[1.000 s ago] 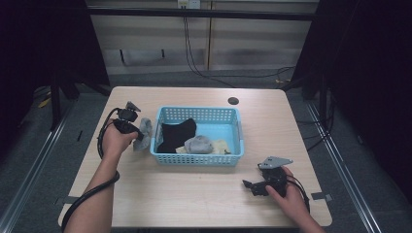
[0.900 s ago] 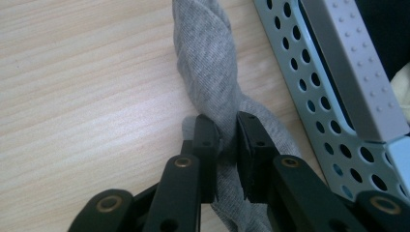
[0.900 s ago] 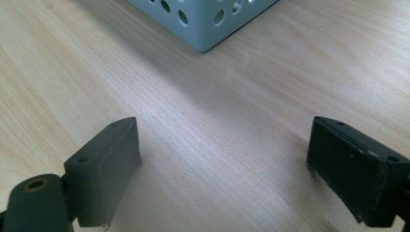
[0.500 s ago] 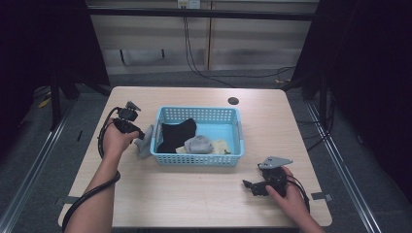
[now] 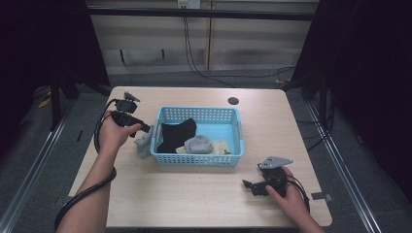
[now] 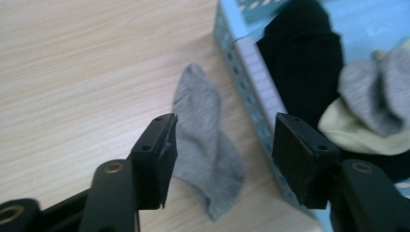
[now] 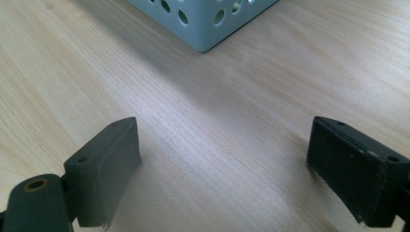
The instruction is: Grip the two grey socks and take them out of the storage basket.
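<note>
Grey and limp, a sock (image 6: 205, 145) lies flat on the wooden table (image 5: 194, 194), just outside the left wall of the blue basket (image 5: 198, 158). The left gripper (image 6: 222, 159) hovers right over it with its jaws spread wide and nothing between them. In the left gripper view the sock's long axis runs away from the gripper, toe end far and the wider end close under the jaws, roughly parallel to the basket wall. Inside the basket sit a black sock (image 5: 176, 134), another grey sock (image 5: 198, 143) and a pale yellow one (image 6: 360, 133). The right gripper (image 5: 252, 186) rests near the table's front right, jaws also spread and empty, well apart from the loose sock. The left hand is clearly the nearer one for any pick.
</note>
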Motion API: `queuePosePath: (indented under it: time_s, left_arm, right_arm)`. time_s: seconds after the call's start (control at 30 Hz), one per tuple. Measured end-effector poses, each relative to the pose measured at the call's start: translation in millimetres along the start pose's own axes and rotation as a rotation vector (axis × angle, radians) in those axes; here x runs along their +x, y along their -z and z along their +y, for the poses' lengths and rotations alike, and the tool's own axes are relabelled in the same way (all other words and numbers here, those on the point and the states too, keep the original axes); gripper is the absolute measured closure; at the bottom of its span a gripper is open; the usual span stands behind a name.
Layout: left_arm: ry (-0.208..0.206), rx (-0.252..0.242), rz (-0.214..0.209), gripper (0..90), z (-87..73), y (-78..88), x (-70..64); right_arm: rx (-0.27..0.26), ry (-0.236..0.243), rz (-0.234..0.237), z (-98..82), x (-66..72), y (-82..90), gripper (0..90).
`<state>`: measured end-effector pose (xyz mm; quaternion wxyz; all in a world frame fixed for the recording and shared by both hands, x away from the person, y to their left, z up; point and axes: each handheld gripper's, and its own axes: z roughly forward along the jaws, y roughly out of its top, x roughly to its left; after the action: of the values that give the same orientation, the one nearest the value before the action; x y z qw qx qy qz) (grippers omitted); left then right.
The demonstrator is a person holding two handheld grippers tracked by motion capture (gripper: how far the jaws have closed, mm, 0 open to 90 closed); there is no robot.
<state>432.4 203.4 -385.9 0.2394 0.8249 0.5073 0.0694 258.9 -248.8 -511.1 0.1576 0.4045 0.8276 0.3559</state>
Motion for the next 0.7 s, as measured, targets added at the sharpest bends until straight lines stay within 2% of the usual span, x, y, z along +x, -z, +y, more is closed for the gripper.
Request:
queuePosePath:
  time_s: [0.17,0.4,0.5,0.6,0.7]
  left_arm:
    - [-0.020,-0.006,-0.033,36.5,7.5,1.4,-15.2]
    - [-0.069,-0.015,-0.081,34.5,16.1,-1.7,-40.2]
    - [-0.073,-0.022,-0.100,34.2,17.8,-5.9,-49.9]
    - [-0.100,0.000,-0.110,34.0,18.5,-13.7,-59.9]
    - [-0.100,0.010,-0.125,34.0,17.9,-22.4,-67.3]
  right_arm:
    - [0.002,-0.002,0.000,0.0,0.2,0.1,11.0]
    - [0.003,-0.004,-0.001,0.0,0.3,0.2,11.0]
    - [0.001,-0.002,0.000,0.0,0.1,0.1,11.0]
    - [0.001,-0.002,-0.002,0.0,0.2,0.1,11.0]
    - [0.002,-0.002,0.000,0.0,0.2,0.1,11.0]
